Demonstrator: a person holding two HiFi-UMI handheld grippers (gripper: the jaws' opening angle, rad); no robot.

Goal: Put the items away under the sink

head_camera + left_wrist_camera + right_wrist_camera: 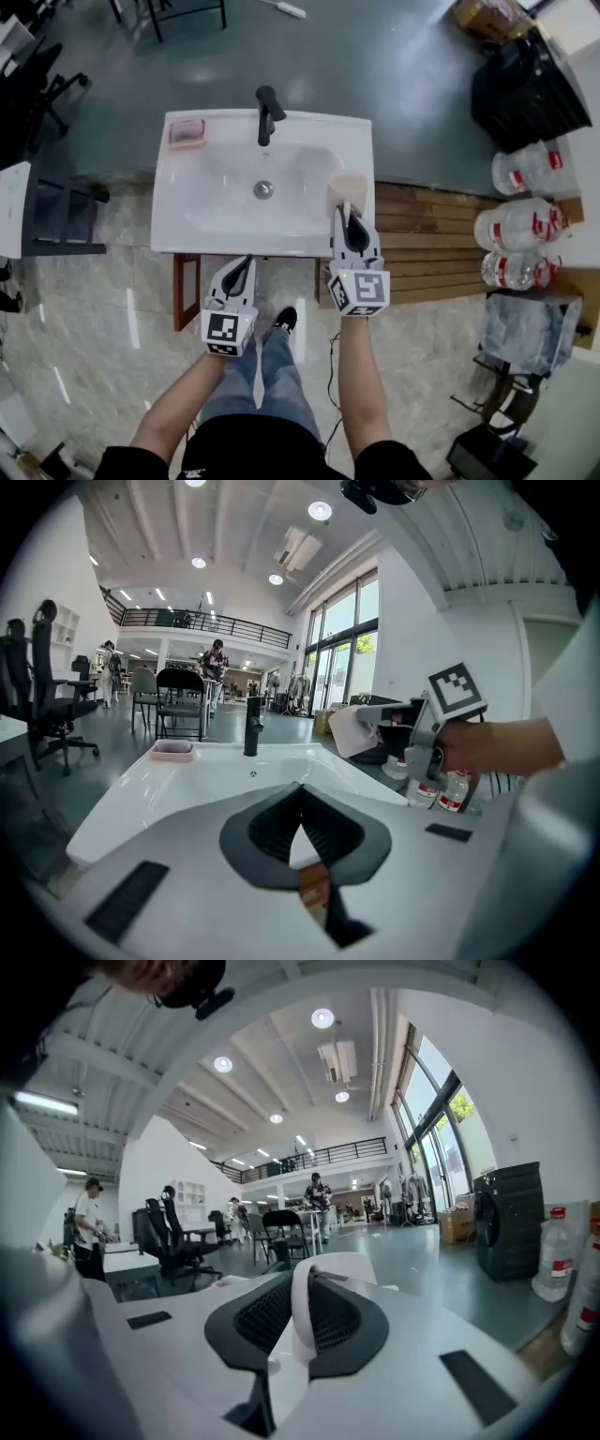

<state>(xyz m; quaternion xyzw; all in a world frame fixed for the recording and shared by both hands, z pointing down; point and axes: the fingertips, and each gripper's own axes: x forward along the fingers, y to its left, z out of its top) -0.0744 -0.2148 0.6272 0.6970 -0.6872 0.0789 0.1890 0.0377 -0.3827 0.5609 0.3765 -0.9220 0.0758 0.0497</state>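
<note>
Evidently the carrying step is in hand. Nearest the person, the left gripper (246, 267) hangs just in front of the sink's front edge with its jaws pressed together on nothing, as its own view confirms (300, 794). It is close beside the brown wooden cabinet door (186, 291), which stands ajar below the basin. A little farther out, the right gripper (349, 212) pinches one wall of the pale off-white plastic cup (347, 187), a pad on each side of the rim (305, 1283). The cup sits at the tips of that tool, over the right front corner of the white ceramic sink (187, 234). From the left gripper view the cup (349, 731) looks tipped on its side and clear of the surface. Next, I judge, the cup must come back over the front edge and down into the cupboard, the grip kept firm on the thin wall, and the free left gripper may need to swing the door wider. Farther back stands the black tap (267, 112), and the pink soap dish (186, 132) rests at the far left corner, probably waiting its turn.
</note>
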